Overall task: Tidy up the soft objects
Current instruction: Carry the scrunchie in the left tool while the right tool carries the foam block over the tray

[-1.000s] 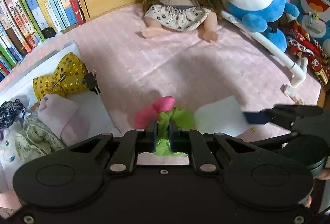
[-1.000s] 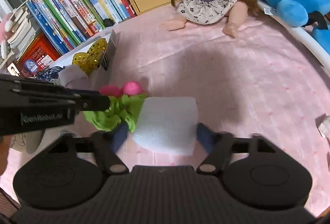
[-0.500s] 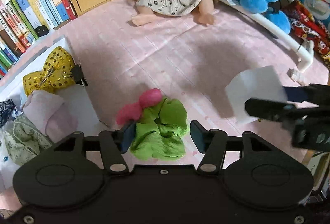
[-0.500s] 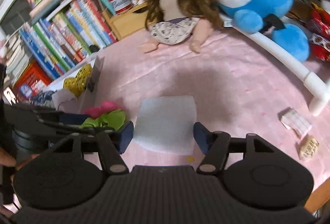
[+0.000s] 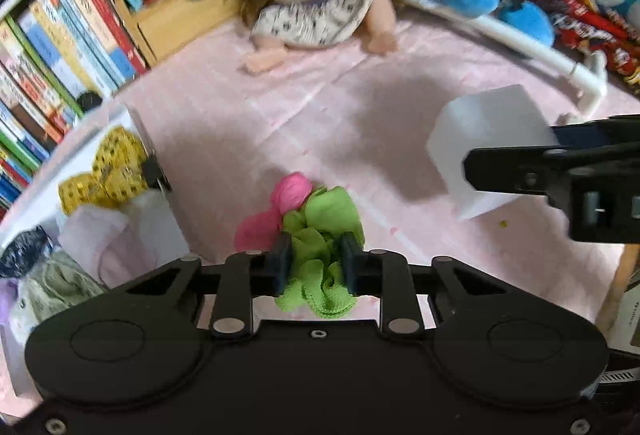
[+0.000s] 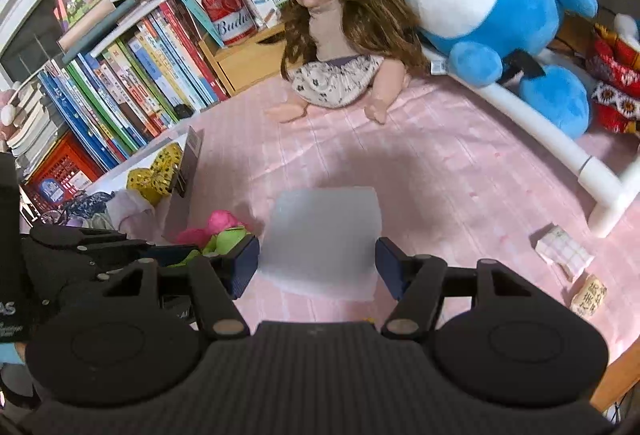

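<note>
A green scrunchie [image 5: 320, 223] lies on the pink cloth with a pink scrunchie [image 5: 290, 191] touching its far left side. My left gripper [image 5: 314, 265] points down over the green one. Its jaws are closing and the pads press the green fabric from both sides. My right gripper [image 6: 316, 263] is shut on a white foam block [image 6: 324, 231] and holds it above the cloth. In the left wrist view that block [image 5: 480, 127] hangs at the right.
A white box [image 5: 168, 223] at the left holds a yellow sequin bow [image 5: 104, 171], a pink cloth [image 5: 96, 235] and other soft things. A doll [image 6: 336, 47], a blue plush [image 6: 492, 7], books [image 6: 132, 75] and a white tube [image 6: 540, 131] line the back. Small wrapped bits [image 6: 564, 251] lie at the right.
My left gripper let go of the green scrunchie, opened wide, sank and closed on it again. My right gripper lifted the white block up and away to the right.
</note>
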A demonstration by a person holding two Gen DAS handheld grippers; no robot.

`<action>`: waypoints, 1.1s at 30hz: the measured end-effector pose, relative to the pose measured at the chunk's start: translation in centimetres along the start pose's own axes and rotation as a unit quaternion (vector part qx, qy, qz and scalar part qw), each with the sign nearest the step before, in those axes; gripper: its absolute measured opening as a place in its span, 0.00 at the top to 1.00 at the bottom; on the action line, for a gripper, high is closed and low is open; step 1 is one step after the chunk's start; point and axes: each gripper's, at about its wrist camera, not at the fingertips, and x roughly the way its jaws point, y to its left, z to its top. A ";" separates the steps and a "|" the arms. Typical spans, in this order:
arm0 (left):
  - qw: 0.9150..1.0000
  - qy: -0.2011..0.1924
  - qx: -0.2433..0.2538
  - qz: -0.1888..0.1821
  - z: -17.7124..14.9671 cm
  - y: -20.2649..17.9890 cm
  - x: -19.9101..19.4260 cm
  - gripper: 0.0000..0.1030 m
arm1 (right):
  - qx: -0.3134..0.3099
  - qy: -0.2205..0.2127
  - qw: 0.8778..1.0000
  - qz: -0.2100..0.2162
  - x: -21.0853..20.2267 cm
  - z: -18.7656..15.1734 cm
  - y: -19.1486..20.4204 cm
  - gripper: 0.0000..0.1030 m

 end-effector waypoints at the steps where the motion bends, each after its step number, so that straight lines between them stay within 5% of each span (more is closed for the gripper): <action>1: 1.000 -0.006 0.000 -0.004 0.1 0.0 -0.5 0.81 | -0.002 -0.004 1.000 -0.001 -0.3 0.1 0.2 0.36; 4: 1.000 -0.022 -0.008 -0.016 0.4 0.5 -2.2 0.90 | -0.007 -0.014 1.000 -0.002 -1.1 0.6 0.9 0.36; 17: 0.995 -0.082 -0.043 -0.030 -0.1 5.1 -8.6 0.91 | -0.033 -0.031 0.999 0.006 -2.8 2.1 5.6 0.36; 33: 0.986 -0.110 -0.117 0.050 -2.2 18.8 -14.8 0.91 | -0.083 -0.032 0.995 0.050 0.1 5.5 15.8 0.36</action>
